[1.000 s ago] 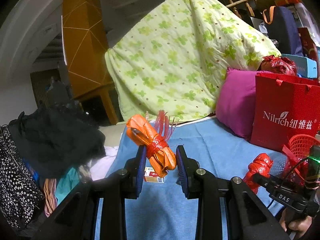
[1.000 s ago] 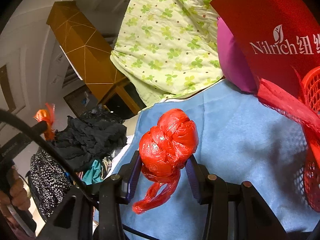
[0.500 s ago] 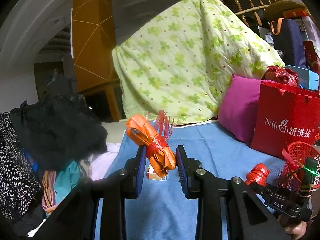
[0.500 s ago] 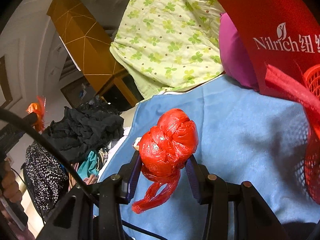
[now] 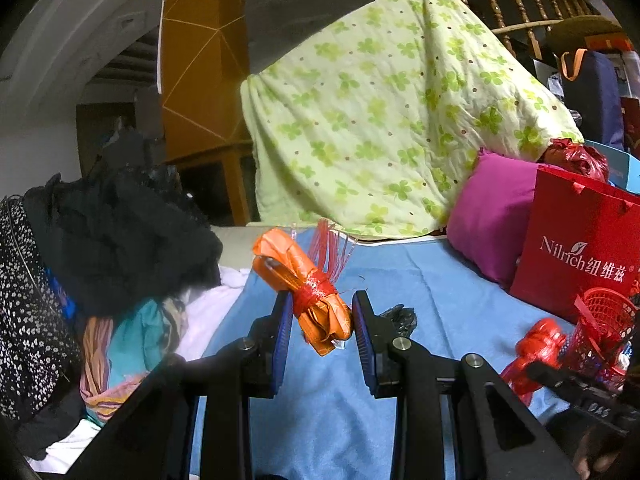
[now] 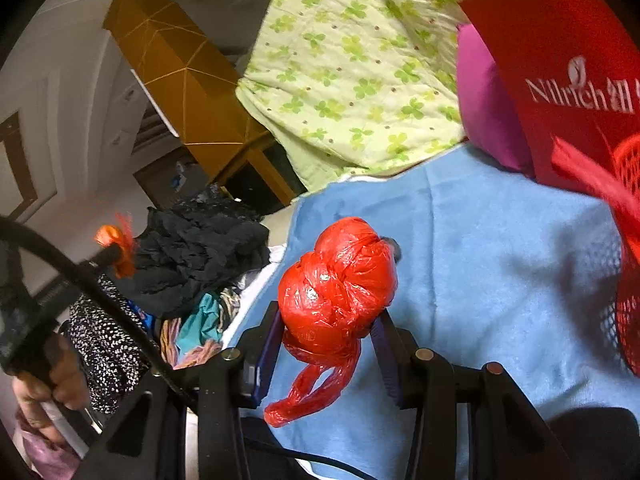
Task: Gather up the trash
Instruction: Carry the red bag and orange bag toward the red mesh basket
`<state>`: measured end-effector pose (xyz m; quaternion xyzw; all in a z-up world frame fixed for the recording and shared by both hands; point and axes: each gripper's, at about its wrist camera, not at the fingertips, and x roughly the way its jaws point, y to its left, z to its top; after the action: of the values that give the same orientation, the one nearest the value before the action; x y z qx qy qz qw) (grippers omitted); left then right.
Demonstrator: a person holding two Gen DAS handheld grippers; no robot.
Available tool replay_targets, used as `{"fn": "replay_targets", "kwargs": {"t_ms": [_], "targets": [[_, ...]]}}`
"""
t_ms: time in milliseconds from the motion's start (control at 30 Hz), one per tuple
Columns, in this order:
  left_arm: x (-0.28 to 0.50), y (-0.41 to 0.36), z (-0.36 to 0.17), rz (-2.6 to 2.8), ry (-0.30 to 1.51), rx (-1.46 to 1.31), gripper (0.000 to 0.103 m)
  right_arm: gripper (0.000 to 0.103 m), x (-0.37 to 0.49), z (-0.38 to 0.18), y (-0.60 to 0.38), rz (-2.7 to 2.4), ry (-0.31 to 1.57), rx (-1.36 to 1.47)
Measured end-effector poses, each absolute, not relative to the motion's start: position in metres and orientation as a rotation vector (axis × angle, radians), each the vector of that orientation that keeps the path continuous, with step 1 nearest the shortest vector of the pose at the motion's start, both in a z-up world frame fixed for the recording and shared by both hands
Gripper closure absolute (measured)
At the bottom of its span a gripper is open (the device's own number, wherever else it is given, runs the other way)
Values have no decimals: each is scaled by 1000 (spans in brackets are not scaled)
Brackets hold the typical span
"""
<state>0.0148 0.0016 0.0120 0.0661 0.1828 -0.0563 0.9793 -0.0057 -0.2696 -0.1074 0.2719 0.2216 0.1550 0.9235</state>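
My left gripper (image 5: pixel 320 316) is shut on an orange wrapper bundle (image 5: pixel 304 288) tied with red string, held above the blue sheet (image 5: pixel 328 412). In the right wrist view my right gripper (image 6: pixel 326 328) is shut on a knotted red plastic bag (image 6: pixel 338 284), whose loose tail hangs below the jaws. That red bag (image 5: pixel 534 344) also shows at the lower right of the left wrist view, next to a red mesh basket (image 5: pixel 604 328). The orange bundle (image 6: pixel 116 244) appears far left in the right wrist view. A small dark scrap (image 5: pixel 400 316) lies on the sheet just beyond the left fingers.
A red paper gift bag (image 5: pixel 580 244) and a magenta pillow (image 5: pixel 492 216) stand at the right. A green clover quilt (image 5: pixel 384 120) is draped behind. A pile of dark and patterned clothes (image 5: pixel 100 248) fills the left. A person's hand (image 6: pixel 48 384) holds the left gripper's handle.
Both grippers have shifted with their loads still held; the scene has slid rightward in the left view. A small box under the orange bundle is gone from sight and a dark scrap shows.
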Motion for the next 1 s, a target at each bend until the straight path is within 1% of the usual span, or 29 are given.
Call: {"fn": "replay_targets", "kwargs": {"t_ms": [300,567,1000], "targets": [[17,20,3,-85,395,109,71,56,-25,-66,-237,381,387,483],[16,21,1,-81,404,107,71,56,-45,-39,-222,444,319,447],[7,0,-2,-124,402,148,71,56,-68,-23,-231,434,250,426]]}}
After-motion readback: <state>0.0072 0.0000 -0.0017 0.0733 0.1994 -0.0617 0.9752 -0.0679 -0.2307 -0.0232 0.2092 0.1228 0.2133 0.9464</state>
